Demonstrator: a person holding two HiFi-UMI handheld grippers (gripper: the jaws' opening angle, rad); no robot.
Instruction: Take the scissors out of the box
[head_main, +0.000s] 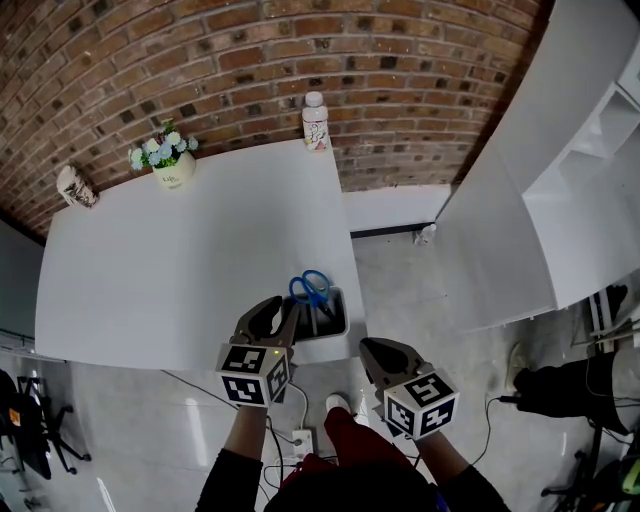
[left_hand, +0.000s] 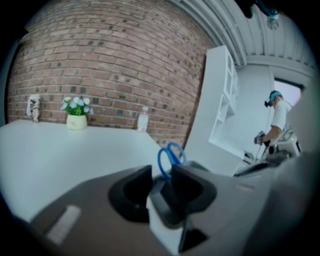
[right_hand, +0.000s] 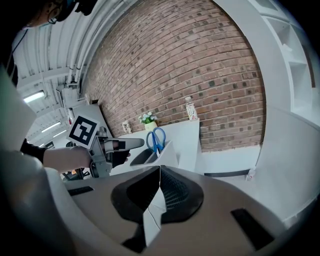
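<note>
Your left gripper (head_main: 280, 312) has its jaws apart and empty, just beside the grey box (head_main: 339, 320) at the white table's (head_main: 170, 270) near edge. The blue-handled scissors (head_main: 312, 289) stand upright inside the box. Your right gripper (head_main: 372, 348) is closed on nothing, off the table.

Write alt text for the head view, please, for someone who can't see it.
Blue-handled scissors stand in a small grey box at the near edge of a white table, the person's open left claw just beside it. The shut right claw is over the floor nearby; flowers and a bottle stand at the far edge.
</note>
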